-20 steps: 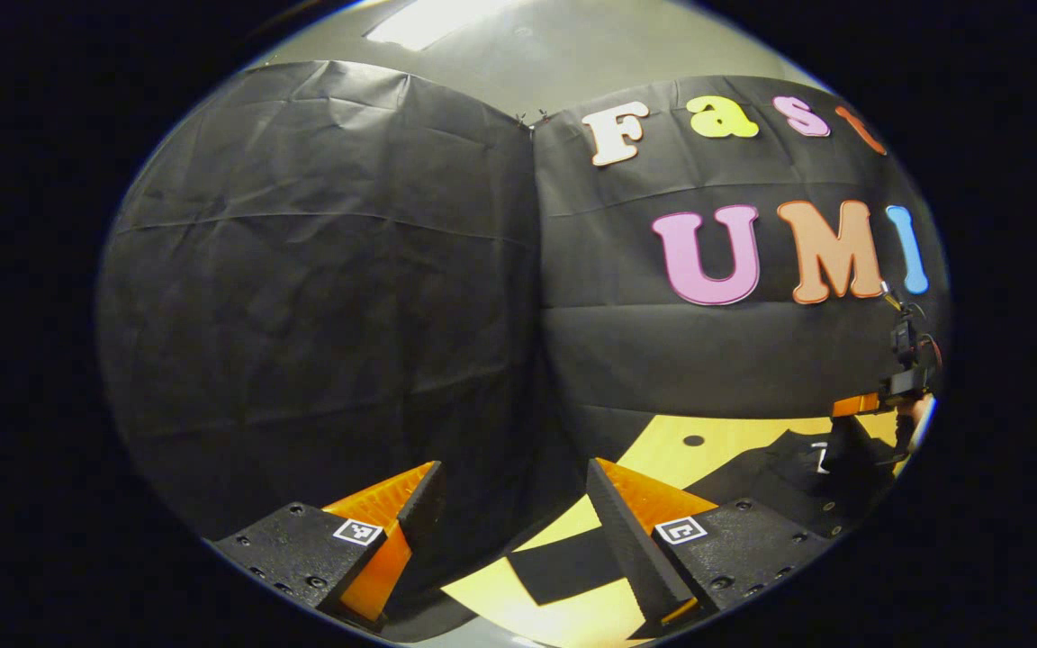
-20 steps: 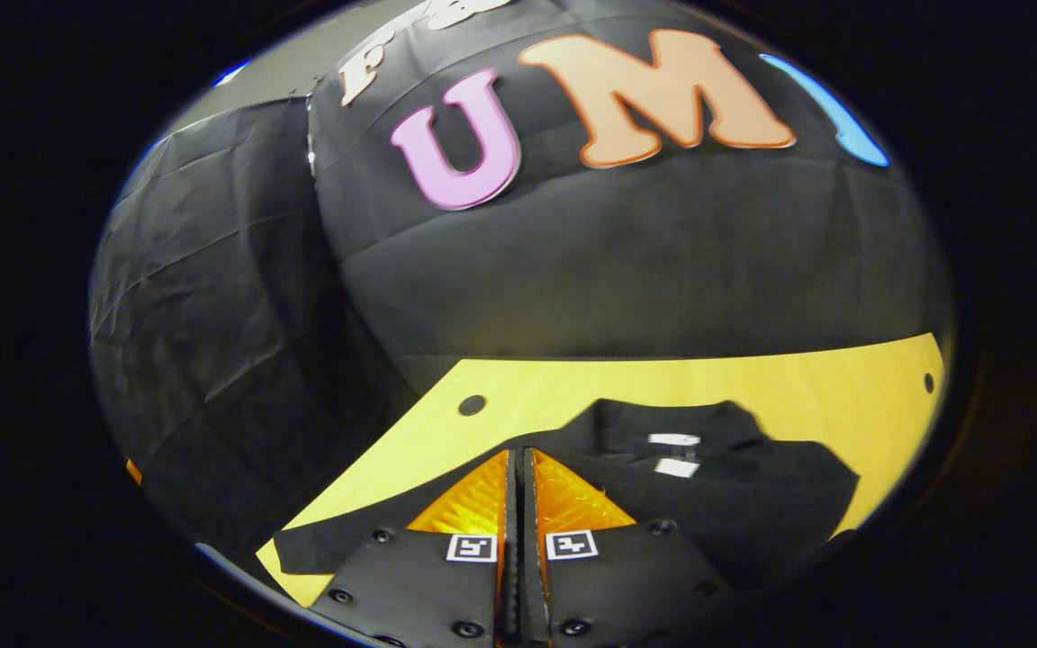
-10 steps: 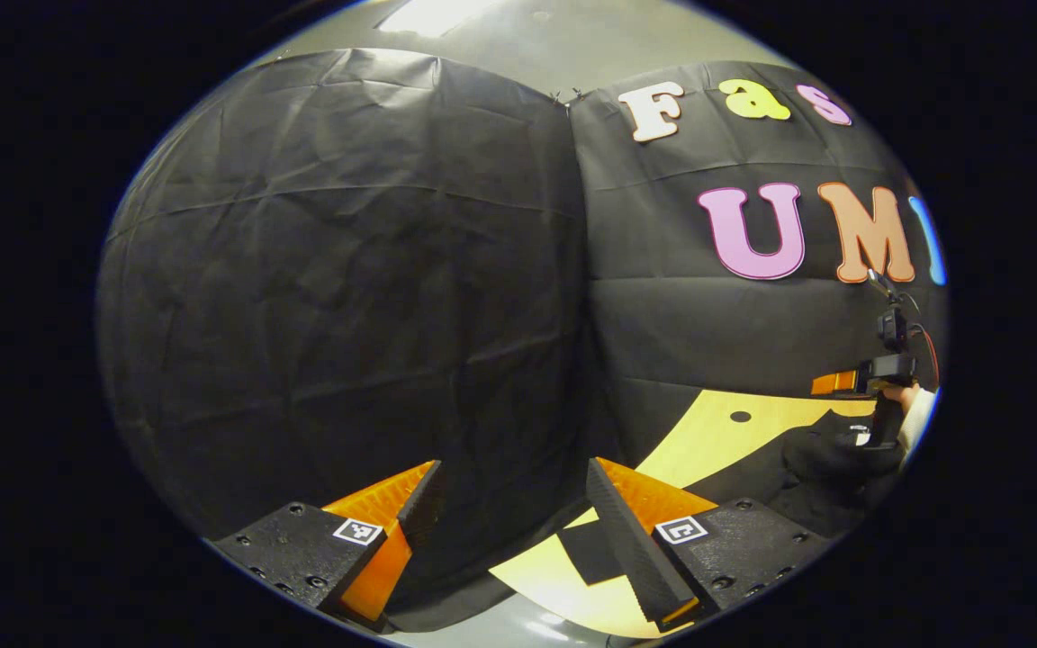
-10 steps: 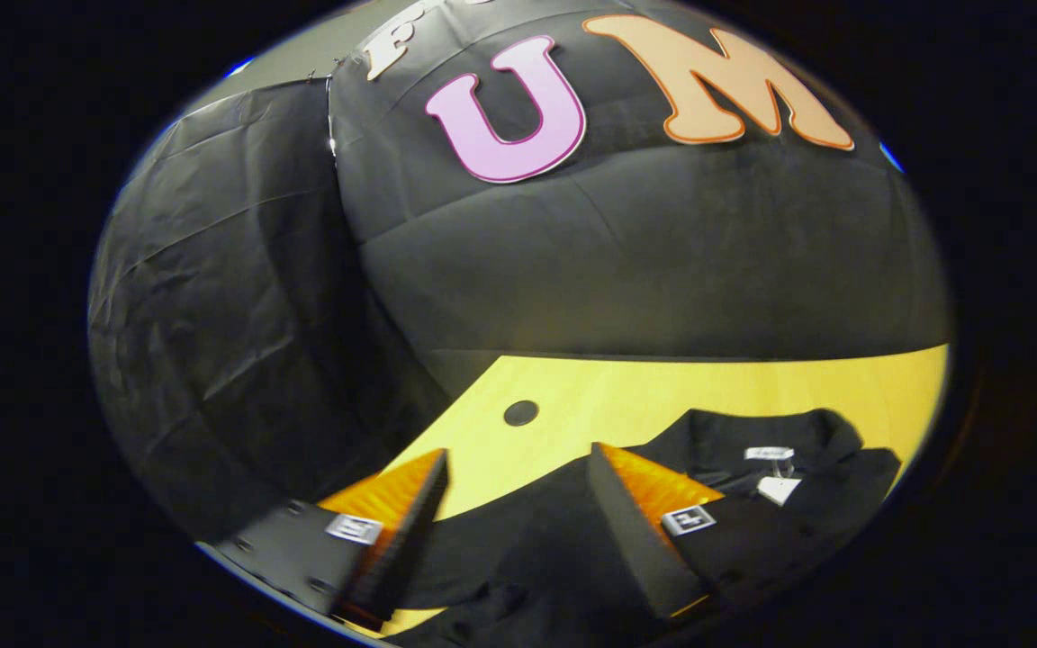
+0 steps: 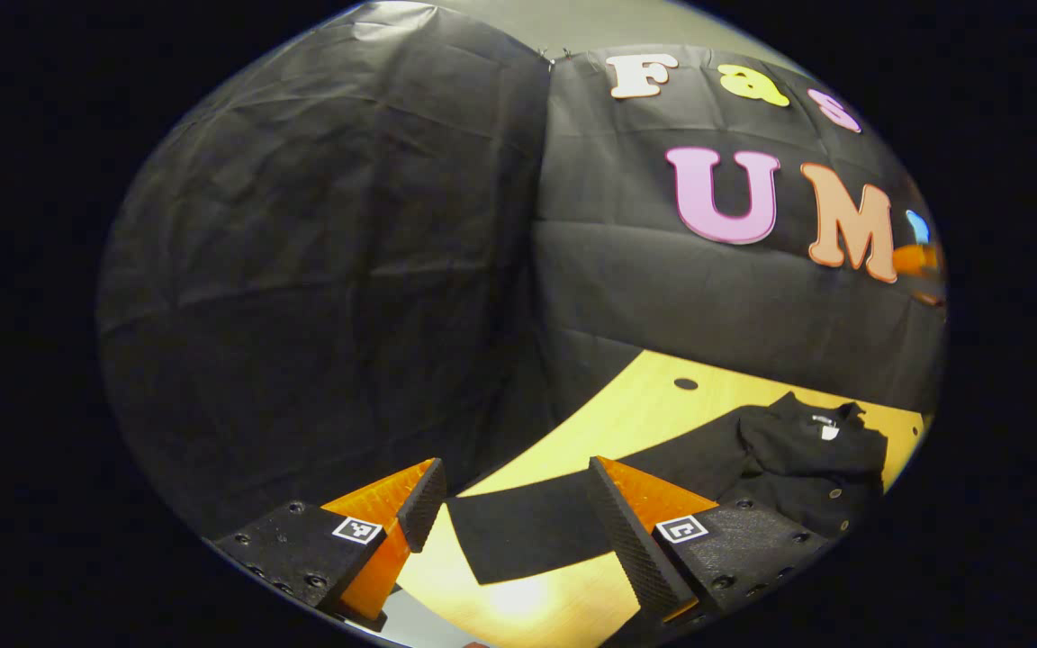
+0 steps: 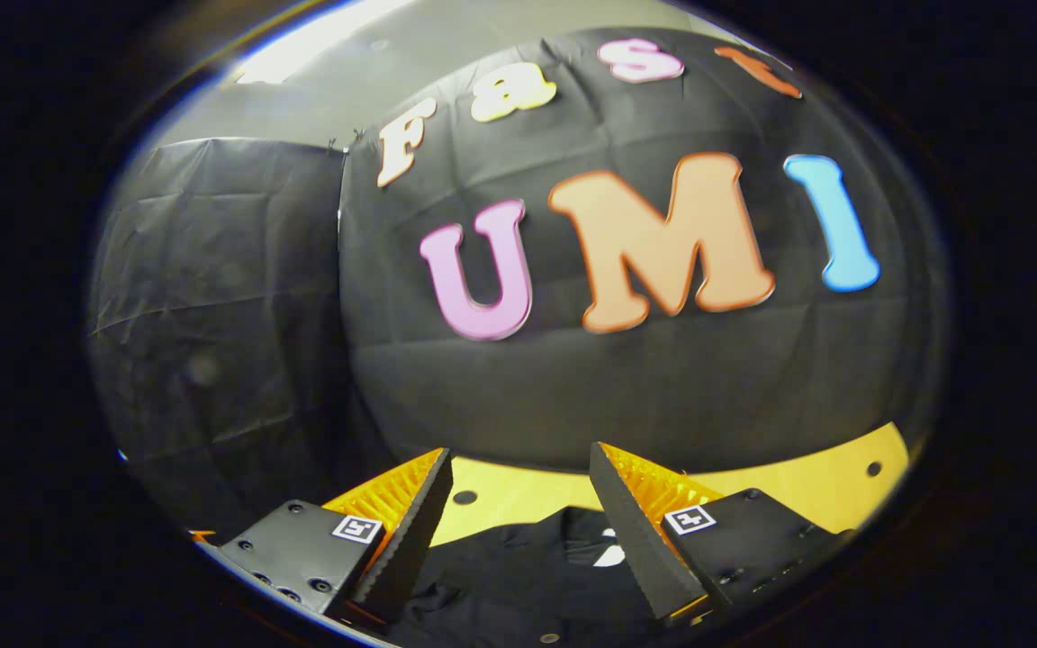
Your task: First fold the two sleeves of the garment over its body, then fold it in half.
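Observation:
A black collared garment (image 5: 807, 468) lies on the yellow wooden table (image 5: 653, 409), its white neck label (image 5: 825, 431) facing up. One long sleeve (image 5: 527, 531) stretches flat across the table towards my left gripper (image 5: 514, 481), which hovers open just above the sleeve's end. In the right gripper view my right gripper (image 6: 518, 463) is open too, held over the garment's body (image 6: 518, 580), where the white label (image 6: 610, 554) shows between its fingers. Nothing is held by either gripper. The right gripper (image 5: 919, 261) appears as a blur at the far right edge of the left gripper view.
Black cloth walls (image 5: 347, 270) close the booth behind and to the left of the table. Small round holes (image 5: 686, 383) mark the tabletop near the back wall. Bare wood (image 6: 834, 490) runs to the right of the garment.
My right gripper went from shut to open and rose, tilting up towards the wall. My left gripper swung down towards the table, so the outstretched sleeve now lies between its fingers.

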`<action>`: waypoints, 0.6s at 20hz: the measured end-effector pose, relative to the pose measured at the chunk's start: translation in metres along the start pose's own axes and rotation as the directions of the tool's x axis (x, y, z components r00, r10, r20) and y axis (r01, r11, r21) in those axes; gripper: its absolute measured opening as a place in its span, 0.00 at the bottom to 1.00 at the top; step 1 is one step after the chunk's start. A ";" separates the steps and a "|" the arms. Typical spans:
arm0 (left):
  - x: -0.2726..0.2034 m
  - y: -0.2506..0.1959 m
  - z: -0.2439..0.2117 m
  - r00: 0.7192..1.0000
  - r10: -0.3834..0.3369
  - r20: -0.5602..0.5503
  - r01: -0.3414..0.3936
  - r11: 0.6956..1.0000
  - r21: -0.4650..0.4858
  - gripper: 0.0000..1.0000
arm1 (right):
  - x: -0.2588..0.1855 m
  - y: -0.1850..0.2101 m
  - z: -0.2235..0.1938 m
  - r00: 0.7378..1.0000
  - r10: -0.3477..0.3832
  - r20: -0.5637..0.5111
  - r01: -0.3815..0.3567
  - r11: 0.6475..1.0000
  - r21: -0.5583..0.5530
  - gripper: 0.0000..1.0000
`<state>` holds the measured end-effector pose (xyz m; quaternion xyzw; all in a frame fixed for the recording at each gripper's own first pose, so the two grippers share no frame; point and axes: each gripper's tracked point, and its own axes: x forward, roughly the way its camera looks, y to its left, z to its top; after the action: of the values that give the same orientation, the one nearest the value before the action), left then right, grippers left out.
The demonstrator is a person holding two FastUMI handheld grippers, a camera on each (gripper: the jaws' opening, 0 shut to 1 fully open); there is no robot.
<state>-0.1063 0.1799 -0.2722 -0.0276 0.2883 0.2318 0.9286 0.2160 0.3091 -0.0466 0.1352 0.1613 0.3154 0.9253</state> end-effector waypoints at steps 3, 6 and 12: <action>0.029 0.003 -0.070 0.982 0.001 -0.189 0.009 0.999 0.051 0.96 | -0.056 -0.030 0.044 0.988 -0.088 0.131 0.095 0.994 -0.047 0.94; 0.040 0.012 -0.106 0.956 0.053 -0.289 -0.041 0.998 0.047 0.96 | -0.103 -0.046 0.072 0.968 -0.163 0.194 0.179 0.981 -0.070 0.94; 0.046 0.020 -0.115 0.959 0.061 -0.276 -0.063 0.998 0.002 0.98 | -0.158 -0.057 0.101 0.928 -0.255 0.270 0.288 0.954 -0.088 0.94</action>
<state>-0.1423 0.1948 -0.3915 -0.0538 0.4149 0.2557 0.8715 0.1668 0.1517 0.0588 0.0927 0.0376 0.1736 0.9797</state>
